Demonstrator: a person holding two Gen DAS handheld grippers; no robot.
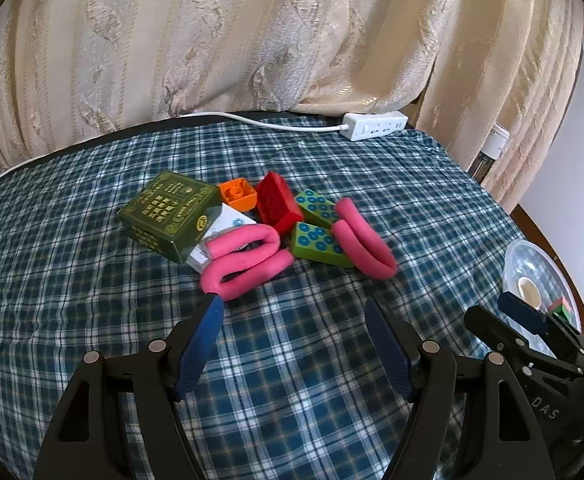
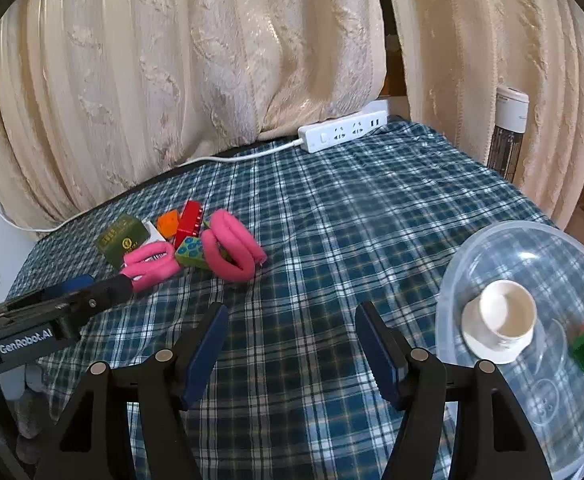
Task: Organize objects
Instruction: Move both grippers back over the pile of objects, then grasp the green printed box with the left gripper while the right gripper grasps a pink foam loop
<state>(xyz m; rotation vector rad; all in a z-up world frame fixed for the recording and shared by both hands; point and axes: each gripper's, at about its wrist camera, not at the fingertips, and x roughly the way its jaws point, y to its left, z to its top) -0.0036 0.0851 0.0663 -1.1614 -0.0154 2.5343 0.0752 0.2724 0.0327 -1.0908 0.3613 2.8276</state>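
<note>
Above the cloth, both grippers gape, empty.

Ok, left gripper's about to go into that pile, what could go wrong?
The pink loop nearest the left gripper leans on the white box and green box; pulling it may drag them. The pile is tight, so open fingers could snag the spotted block. The bowl sits at the table's edge by the right gripper, so a bump may shift it.
</note>
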